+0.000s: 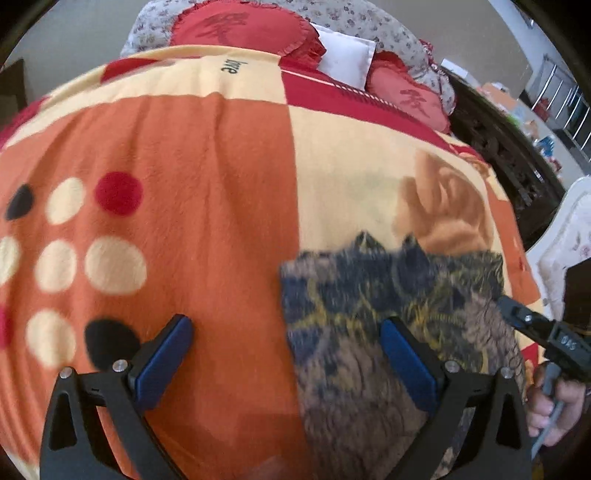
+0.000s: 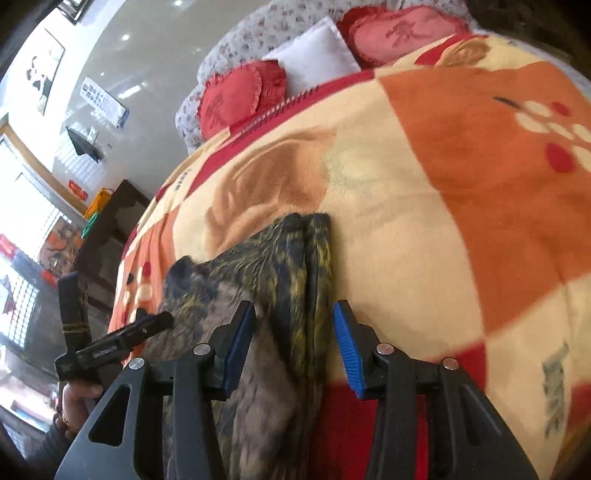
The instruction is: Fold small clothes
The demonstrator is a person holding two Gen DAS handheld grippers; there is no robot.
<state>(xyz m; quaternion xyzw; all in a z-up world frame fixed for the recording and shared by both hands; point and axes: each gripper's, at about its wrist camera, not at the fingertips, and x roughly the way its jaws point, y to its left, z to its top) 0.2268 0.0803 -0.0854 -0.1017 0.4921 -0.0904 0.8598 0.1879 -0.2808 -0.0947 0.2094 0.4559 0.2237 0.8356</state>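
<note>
Both pairs of jaws stand apart, nothing clamped. Left gripper (image 1: 286,354): black frame, blue ribbed pads, spread wide — one pad over bare orange blanket, the other over the garment's left part; whether it touches the cloth cannot be told. Right gripper (image 2: 293,347): same build, jaws parted to either side of the garment's folded edge, pads not pressing on it.

Item, task piece: small folded garment of mottled navy, yellow and grey-brown fabric (image 2: 266,280), lying flat on the bed near its front edge. In the right wrist view its layered fold edges run as a dark seam between the pads; in the left wrist view it (image 1: 388,302) fills the lower right, a ragged upper edge against the cream panel. Print blurred, garment type not legible.

Item, support: fleece blanket in orange, cream and red blocks (image 1: 207,192), with cream, red and black dots at the left and a tan figure printed just beyond the garment.

Item, holder: a person's hand (image 1: 554,406) on a grey handle at the right margin of the left wrist view, below the other tool's black finger; the other hand (image 2: 79,398) shows likewise at the lower left of the right wrist view.

Item, far end of bed — two red heart-shaped frilled cushions (image 2: 236,96), a white square pillow (image 2: 314,59) between them, floral grey bedding (image 1: 369,22) behind.

Item, beyond: dark wooden furniture (image 1: 498,147) beside the bed.
</note>
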